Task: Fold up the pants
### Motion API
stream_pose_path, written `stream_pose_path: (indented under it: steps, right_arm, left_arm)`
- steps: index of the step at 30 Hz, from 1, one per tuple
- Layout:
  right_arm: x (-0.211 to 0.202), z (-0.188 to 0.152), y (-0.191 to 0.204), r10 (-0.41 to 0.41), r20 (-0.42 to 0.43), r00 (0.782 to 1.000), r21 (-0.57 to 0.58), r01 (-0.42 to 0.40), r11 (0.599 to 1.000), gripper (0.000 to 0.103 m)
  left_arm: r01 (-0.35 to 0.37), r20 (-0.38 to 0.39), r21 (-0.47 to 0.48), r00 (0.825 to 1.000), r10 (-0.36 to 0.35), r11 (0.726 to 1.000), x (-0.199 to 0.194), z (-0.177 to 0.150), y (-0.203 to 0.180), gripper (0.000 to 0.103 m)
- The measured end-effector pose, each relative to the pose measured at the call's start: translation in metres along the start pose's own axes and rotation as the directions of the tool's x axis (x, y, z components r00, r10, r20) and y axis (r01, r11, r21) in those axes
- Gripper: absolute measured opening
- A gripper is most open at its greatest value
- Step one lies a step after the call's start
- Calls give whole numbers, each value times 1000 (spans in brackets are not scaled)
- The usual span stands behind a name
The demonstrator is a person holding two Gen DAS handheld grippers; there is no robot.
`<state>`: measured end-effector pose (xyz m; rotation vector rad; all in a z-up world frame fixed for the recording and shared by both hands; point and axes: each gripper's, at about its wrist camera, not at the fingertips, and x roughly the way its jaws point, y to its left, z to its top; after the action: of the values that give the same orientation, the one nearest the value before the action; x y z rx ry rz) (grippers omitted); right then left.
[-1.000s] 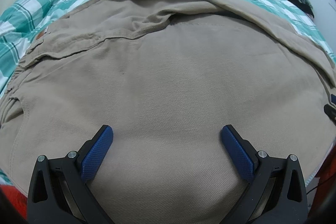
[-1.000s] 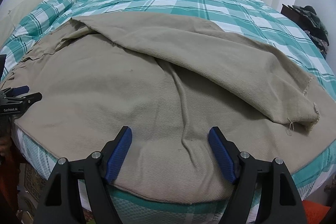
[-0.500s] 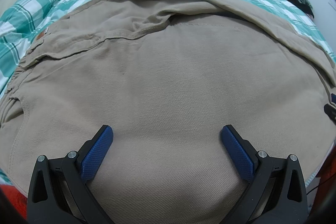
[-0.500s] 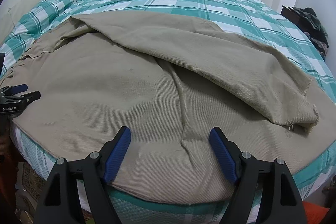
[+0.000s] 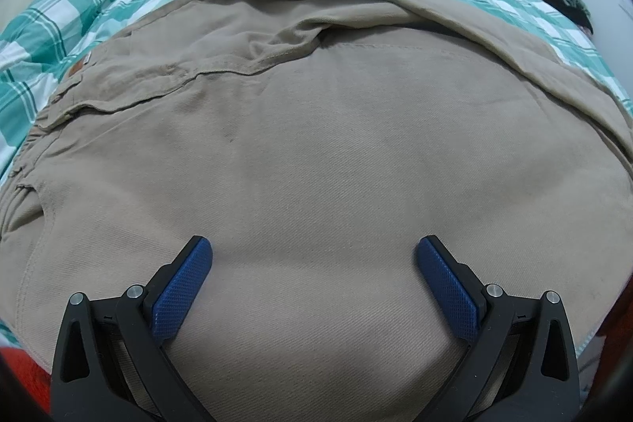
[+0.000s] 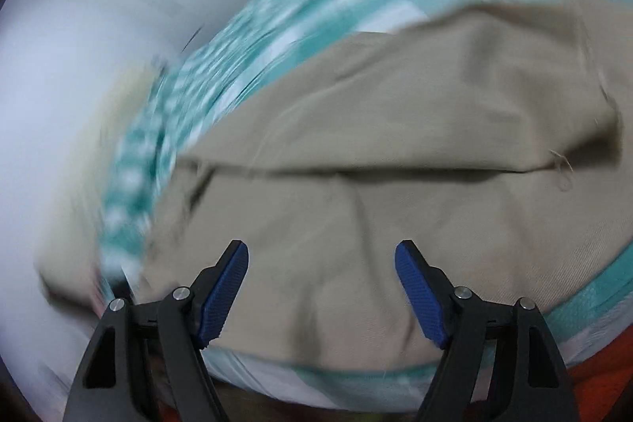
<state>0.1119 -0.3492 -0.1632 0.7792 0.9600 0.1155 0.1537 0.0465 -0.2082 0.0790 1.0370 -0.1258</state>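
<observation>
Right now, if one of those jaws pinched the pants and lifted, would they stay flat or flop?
Probably flop: the pants already lie in soft creases, with one leg draped loosely over the other. The twill weave looks thick, so they may feel fairly heavy. Likely not slippery; the cloth looks matte and textured.

- Left wrist view: sharp, evenly lit by soft, dim light, with fisheye bending and dark corners.
- Right wrist view: heavy motion blur, worst on its left side.
</observation>
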Motion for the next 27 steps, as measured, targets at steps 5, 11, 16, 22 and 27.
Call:
stream_pose_path:
  steps: [5,11,16,22,27]
  right_arm:
    - [7,40,-33,-97,75,992,302,70,951,62]
    - [11,57,-39,-269,143,952,341,208,917,6]
    - [-44,71,17,-118,290,950,66,103,993,4]
    - [-118,61,76,100,344,933,-202,-31,979,4]
    - [-163,30,95,210,332,920,-312,-103,944,4]
  left_arm:
    - [4,-1,3,1000,-4,1000,0,1,1,102]
    - [31,-79,-52,996,-35,998,-14,15,10,102]
    - [313,86,-327,950,-301,892,-56,63,69,102]
    - [453,123,-486,882,-454,748,-28,129,104,102]
    - [446,121,-583,874,-470,680,1,152,121,102]
